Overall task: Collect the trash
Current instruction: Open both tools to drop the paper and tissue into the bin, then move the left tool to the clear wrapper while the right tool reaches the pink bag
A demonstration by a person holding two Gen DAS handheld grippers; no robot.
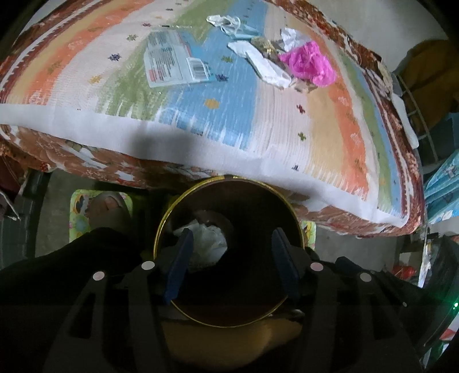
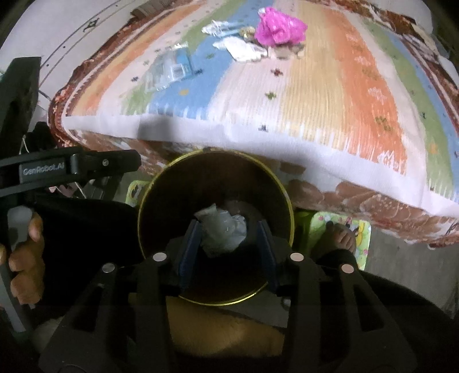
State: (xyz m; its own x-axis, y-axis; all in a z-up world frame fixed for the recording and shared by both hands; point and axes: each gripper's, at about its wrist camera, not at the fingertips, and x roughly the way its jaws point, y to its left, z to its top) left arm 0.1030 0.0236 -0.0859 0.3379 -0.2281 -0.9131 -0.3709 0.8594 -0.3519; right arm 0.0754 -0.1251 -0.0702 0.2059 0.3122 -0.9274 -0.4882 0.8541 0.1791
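1. Left wrist view:
   - Left gripper (image 1: pixel 229 264) poised over the bin (image 1: pixel 183 206), fingers spread wide with nothing between them; likely released and waiting there because the mouth sits right below.
   - Bin tucked against the bed (image 1: pixel 330 149) edge, probably so scraps travel only a short way from blanket to mouth.
   - Inside the bin: one crumpled white wad (image 1: pixel 206 238) low down; rest of the interior dark.
   - Left on the blanket, well apart from the bin: clear packet (image 1: pixel 175 60), white paper (image 1: pixel 266 66), pink wrapper (image 1: pixel 307 63), with smaller bits beside them too blurred to name.

2. Right wrist view:
   - Right gripper (image 2: pixel 226 246) also above the bin (image 2: pixel 149 195), jaws parted; wad (image 2: pixel 222 232) seen between the fingers but seemingly deeper, inside the bin, not pinched. Released, by the look of it.
   - Left gripper (image 2: pixel 126 162) visible at the left edge, hand (image 2: pixel 24 252) around its handle.
   - Pink wrapper (image 2: pixel 278 27), white paper (image 2: pixel 243 48) and clear packet (image 2: pixel 169 69) clustered at the far end of the bed (image 2: pixel 344 114).
   - Much uncollected, judging by that pile.
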